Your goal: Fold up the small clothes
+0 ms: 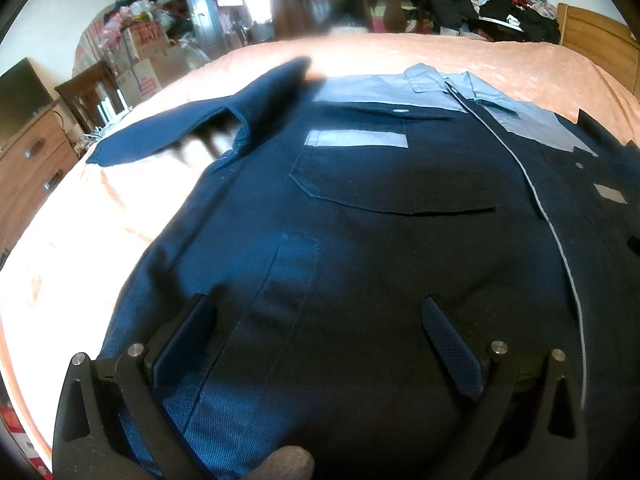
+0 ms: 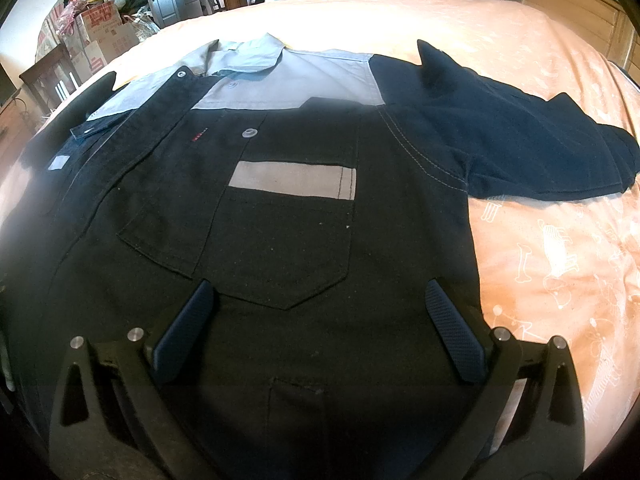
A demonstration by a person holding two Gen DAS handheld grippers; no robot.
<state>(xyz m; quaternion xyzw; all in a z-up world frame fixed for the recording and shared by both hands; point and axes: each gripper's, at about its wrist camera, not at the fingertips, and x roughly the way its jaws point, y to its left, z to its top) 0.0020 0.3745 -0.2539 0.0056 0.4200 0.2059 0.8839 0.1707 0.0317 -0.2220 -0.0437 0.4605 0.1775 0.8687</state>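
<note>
Over the dark shirt (image 1: 360, 240) flat on the bed (image 2: 540, 240), left tool (image 1: 318, 334) and right tool (image 2: 316, 318), fingers apart, empty.

One dark navy short-sleeved shirt (image 2: 304, 216) with grey yoke and collar lies flat, front up, on the bed. Both sleeves are spread outward. Placket closed.

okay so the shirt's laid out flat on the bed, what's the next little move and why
Probably close the right gripper on the right sleeve and fold it inward: the shirt lies flat, both sleeves are spread out, and both grippers are open and empty.
</note>
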